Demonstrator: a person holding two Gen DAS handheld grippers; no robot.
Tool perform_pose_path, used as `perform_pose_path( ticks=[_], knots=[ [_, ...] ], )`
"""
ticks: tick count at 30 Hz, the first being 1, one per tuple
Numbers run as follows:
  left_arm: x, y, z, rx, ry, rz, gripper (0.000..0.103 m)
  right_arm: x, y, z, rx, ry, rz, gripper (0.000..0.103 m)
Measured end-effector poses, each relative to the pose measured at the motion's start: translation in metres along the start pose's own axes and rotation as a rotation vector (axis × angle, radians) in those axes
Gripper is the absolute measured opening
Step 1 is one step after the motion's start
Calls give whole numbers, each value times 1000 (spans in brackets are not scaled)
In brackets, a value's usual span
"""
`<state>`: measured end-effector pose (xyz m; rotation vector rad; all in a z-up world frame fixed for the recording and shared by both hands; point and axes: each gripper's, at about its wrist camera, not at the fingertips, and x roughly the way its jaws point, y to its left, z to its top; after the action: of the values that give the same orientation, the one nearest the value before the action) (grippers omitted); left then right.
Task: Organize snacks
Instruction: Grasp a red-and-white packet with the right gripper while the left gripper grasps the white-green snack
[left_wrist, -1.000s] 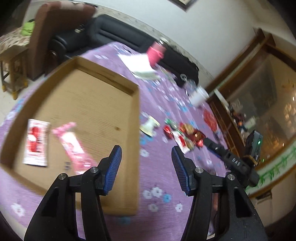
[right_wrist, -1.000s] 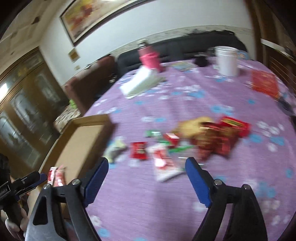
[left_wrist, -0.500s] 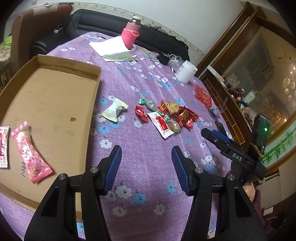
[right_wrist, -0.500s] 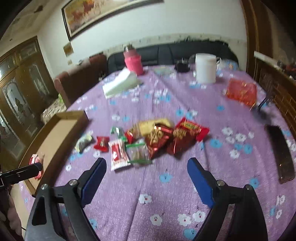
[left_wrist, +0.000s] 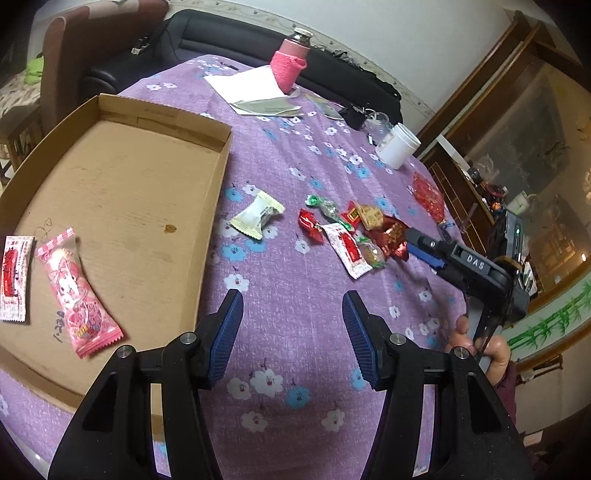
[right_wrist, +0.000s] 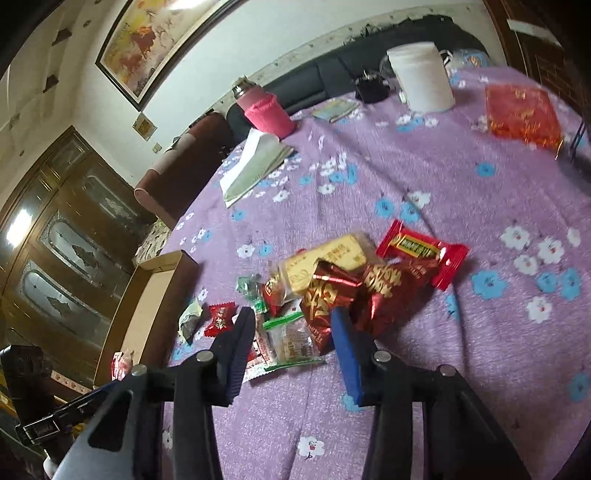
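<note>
Evidently the right gripper (right_wrist: 293, 345), jaws half open and empty, straddled the clear-wrapped snack (right_wrist: 286, 341) to grab it; the left gripper (left_wrist: 291, 338) hung wide open, empty

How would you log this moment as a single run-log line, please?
left gripper: open, empty, above tablecloth | right gripper: open, straddling clear snack packet | cardboard tray: two packets inside

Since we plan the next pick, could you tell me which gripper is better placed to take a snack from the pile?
Right, probably. The right gripper is open, straddling the clear green-edged snack packet at the pile's edge. The left gripper hangs open over bare purple tablecloth.
</note>
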<state>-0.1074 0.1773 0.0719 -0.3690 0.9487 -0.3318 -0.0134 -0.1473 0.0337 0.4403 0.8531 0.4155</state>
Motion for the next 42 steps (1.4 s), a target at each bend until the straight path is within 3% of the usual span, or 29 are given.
perform_pose_path(
  ticks=[5, 11, 15, 17, 23, 27, 29, 31, 34, 42],
  knots=[
    [14, -4, 7, 3, 18, 2, 55, 21, 8, -9, -23, 62, 36, 46],
    [42, -18, 28, 88, 38, 69, 55, 45, 35, -22, -154, 93, -47, 47],
    [64, -32, 41, 180, 46, 144, 55, 49, 34, -24, -159, 86, -70, 45],
    [76, -38, 49, 231, 44, 191, 55, 50, 31, -24, -151, 90, -85, 20],
    [119, -43, 62, 389, 72, 390, 55, 48, 30, -24, -153, 91, -92, 19],
    [140, -42, 56, 458, 127, 428, 55, 48, 31, -25, -175, 86, -102, 19],
    [144, -40, 54, 471, 130, 407, 51, 48, 31, -25, -173, 85, -101, 18],
    [143, -38, 55, 457, 143, 346, 21, 48, 31, -25, -168, 82, -102, 17],
    [140, -45, 52, 469, 123, 346, 21, 46, 31, -25, -163, 77, -104, 14],
    [96, -47, 49, 342, 47, 185, 21, 25, 26, -21, -128, 11, -34, 10]
  ],
)
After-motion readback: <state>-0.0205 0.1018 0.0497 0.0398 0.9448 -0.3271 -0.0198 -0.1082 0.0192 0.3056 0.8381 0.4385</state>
